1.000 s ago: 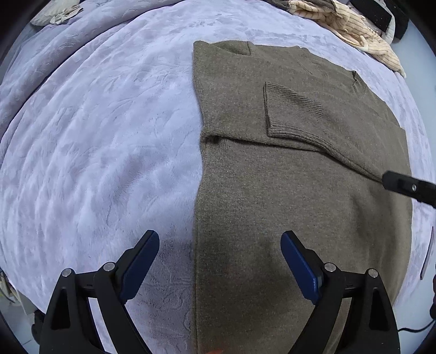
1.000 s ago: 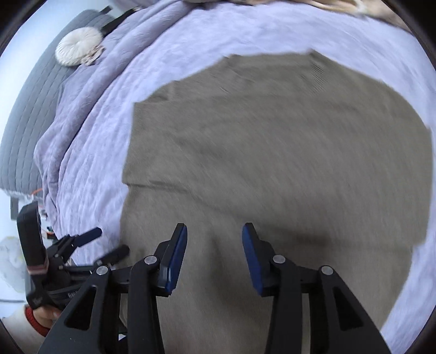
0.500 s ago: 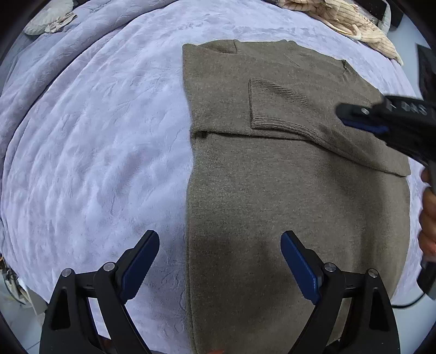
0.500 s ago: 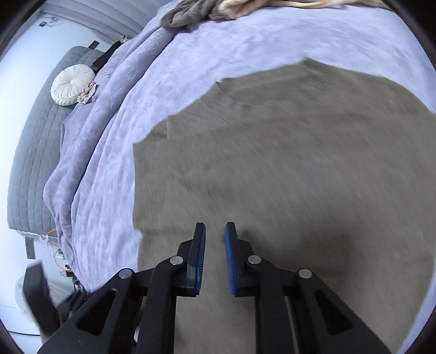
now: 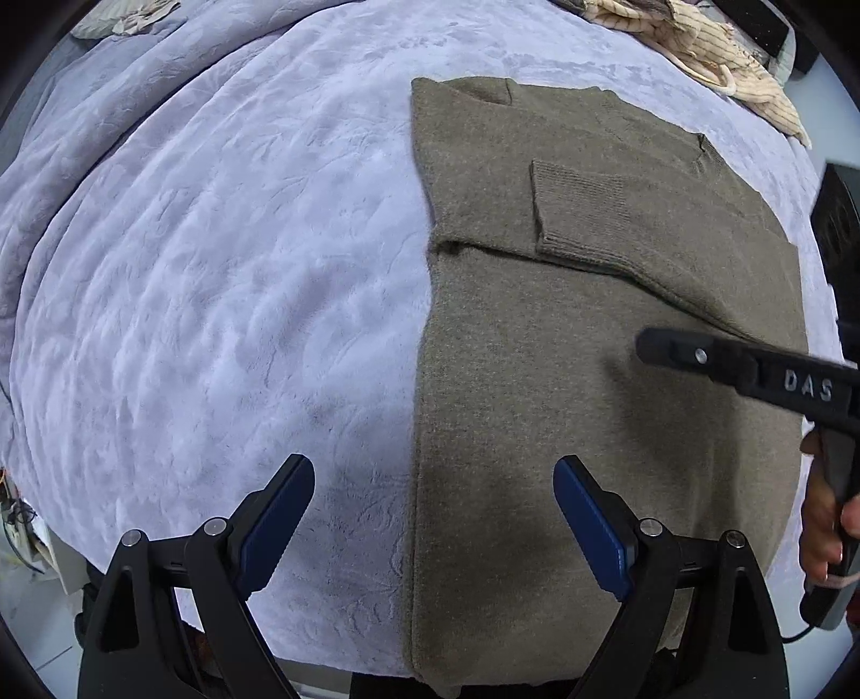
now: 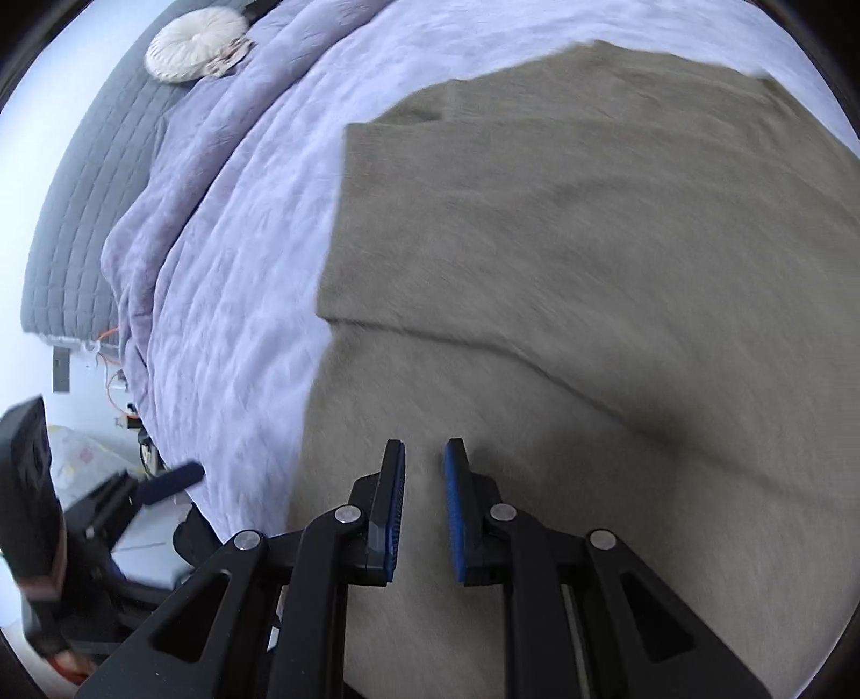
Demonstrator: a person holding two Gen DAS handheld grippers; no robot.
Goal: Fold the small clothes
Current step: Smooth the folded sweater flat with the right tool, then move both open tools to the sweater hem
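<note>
one olive sweater, two tools above it.

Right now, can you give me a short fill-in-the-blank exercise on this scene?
1. The sweater lies on a ____ blanket.
2. The sweater's colour is ____.
3. The sleeve cuff is folded across the sweater's ____.
4. The left gripper is wide ____, with nothing in it.

Missing words: lilac; olive; body; open

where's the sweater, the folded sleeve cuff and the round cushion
sweater point(image 5: 537, 408): left wrist view, on its flat body.
folded sleeve cuff point(image 5: 580, 207): left wrist view, on the ribbed end.
round cushion point(image 6: 196, 43): right wrist view, on its pleated face.
</note>
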